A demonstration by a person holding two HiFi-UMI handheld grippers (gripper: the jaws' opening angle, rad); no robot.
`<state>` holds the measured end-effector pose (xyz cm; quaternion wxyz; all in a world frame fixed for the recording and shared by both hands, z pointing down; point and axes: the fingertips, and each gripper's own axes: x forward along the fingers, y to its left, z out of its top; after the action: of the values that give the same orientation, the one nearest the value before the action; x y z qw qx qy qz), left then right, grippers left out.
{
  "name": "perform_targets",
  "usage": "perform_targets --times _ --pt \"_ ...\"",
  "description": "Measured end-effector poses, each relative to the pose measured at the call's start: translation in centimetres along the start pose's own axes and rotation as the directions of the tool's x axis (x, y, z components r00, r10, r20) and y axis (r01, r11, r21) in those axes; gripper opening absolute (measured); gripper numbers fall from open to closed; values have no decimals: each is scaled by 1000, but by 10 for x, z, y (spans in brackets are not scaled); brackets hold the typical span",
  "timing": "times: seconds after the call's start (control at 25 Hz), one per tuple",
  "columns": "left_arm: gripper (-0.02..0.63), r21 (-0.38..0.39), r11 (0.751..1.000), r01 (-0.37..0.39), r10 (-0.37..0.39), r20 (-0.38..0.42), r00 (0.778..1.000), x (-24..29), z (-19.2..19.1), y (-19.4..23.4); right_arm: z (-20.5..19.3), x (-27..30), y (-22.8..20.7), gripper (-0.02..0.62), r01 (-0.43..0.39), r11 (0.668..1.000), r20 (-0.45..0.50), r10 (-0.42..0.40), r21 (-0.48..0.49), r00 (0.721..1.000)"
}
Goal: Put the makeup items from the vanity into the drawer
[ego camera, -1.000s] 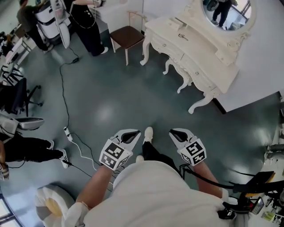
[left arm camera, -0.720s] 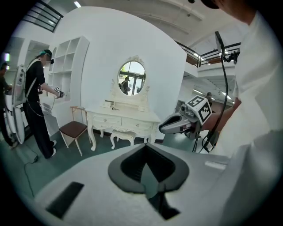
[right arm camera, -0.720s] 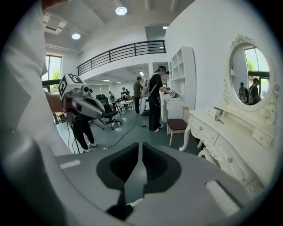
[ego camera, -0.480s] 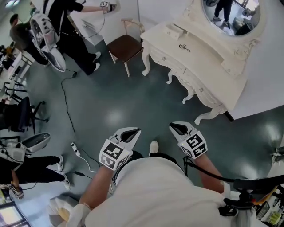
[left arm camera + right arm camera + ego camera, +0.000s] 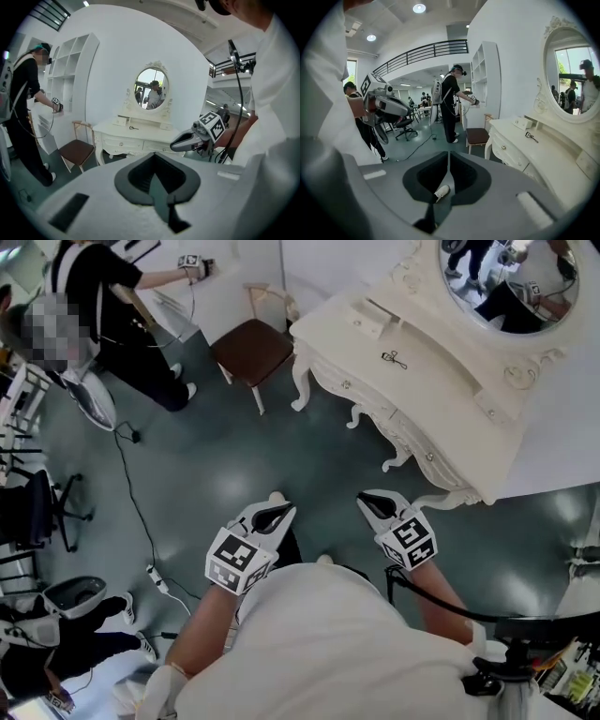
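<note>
The cream vanity with an oval mirror stands ahead at the upper right, its drawers closed. A small dark metal makeup tool lies on its top, near a little cream box. Both grippers hover over the floor, well short of the vanity. My left gripper and right gripper are shut with nothing in them. The right gripper view shows the tool and a drawer knob. In the left gripper view the vanity is far off.
A brown-seated chair stands left of the vanity. A person in black works at a white wall unit at the upper left. A cable and a power strip lie on the grey floor at left. Office chairs stand at the far left.
The vanity has come closer and larger in the head view as the person walks toward it. Both grippers stay shut and keep their place in front of the body.
</note>
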<state>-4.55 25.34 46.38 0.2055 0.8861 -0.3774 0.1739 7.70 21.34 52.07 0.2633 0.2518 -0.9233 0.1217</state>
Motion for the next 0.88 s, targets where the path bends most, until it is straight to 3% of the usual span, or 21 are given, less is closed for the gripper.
perform_targets --times 0.28,0.48,0.68,0.88 --pt "3 56 991 119 -119 -6 993 27 63 106 86 62 -70 18 123 992 36 -124 30 992" --pt "3 109 974 198 -196 -24 980 45 93 171 117 102 -123 18 235 970 35 -237 65 971" --pt "3 91 968 233 -232 -23 972 63 112 213 122 121 -167 20 296 952 -13 -296 76 955" --pt "3 70 974 214 -213 -18 977 96 135 251 107 136 -249 29 359 931 -77 -354 67 932"
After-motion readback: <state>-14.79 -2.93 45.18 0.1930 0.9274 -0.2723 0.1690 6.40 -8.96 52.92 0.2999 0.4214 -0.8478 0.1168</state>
